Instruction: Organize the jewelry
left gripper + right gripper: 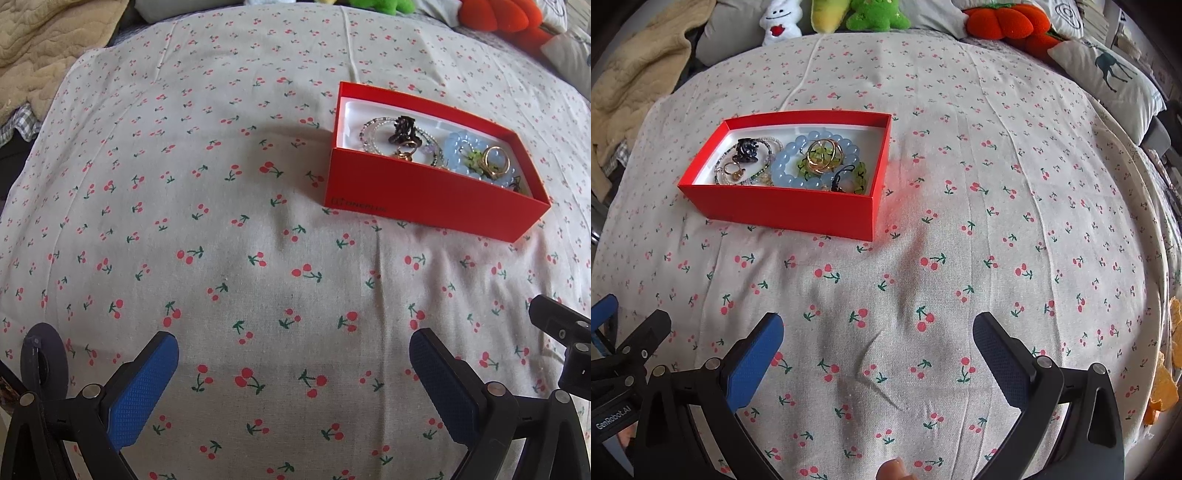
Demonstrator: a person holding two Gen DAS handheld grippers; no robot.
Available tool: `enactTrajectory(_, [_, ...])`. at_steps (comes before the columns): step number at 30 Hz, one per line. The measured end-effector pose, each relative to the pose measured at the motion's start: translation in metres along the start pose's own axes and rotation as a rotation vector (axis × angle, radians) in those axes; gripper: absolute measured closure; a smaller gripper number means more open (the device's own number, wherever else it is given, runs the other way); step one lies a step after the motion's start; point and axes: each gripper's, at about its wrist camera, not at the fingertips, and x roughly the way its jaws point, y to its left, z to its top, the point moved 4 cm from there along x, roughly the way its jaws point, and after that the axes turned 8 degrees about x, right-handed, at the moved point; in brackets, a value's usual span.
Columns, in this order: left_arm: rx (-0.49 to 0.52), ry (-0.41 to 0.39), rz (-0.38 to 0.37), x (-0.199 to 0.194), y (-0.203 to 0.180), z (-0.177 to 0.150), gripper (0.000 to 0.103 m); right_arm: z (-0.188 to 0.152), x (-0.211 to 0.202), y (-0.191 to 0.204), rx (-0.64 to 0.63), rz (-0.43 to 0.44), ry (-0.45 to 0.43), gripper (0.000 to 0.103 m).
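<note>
A red box with a white lining sits on the cherry-print cloth. Inside it lie a pale blue bead bracelet, gold rings, a dark hair claw, thin bead strings and green beads. My left gripper stands open, low and left of the box, holding nothing. My right gripper is open too, below and right of the box, with bare cloth between its fingers.
Plush toys line the far edge: an orange one, a green one and a white one. A tan quilt lies far left. A deer-print pillow sits far right. A fingertip shows at the bottom.
</note>
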Motion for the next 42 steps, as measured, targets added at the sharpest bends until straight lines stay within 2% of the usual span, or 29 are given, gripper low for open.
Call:
enactTrajectory(23, [0.0, 0.006, 0.015, -0.0002, 0.0013, -0.0002, 0.0, -0.0018, 0.0013, 0.0032, -0.012, -0.024, -0.01, 0.0])
enactTrajectory(29, [0.009, -0.016, 0.049, -0.0041, 0.0038, 0.0015, 0.001, -0.002, -0.0012, 0.0047, -0.022, -0.033, -0.025, 0.0])
enactTrajectory(32, [0.011, -0.025, 0.039, -0.0064, 0.0026, 0.003, 0.001, -0.0024, -0.0014, 0.0049, -0.02, -0.035, -0.027, 0.0])
enactTrajectory(36, [0.001, -0.013, 0.018, -0.0046, -0.0001, 0.0026, 0.001, -0.0024, -0.0015, 0.0049, -0.022, -0.036, -0.028, 0.0])
enactTrajectory(42, [0.001, 0.014, 0.025, 0.0016, -0.0019, 0.0012, 0.001, -0.0046, -0.0007, 0.0073, -0.028, -0.036, -0.027, 0.0])
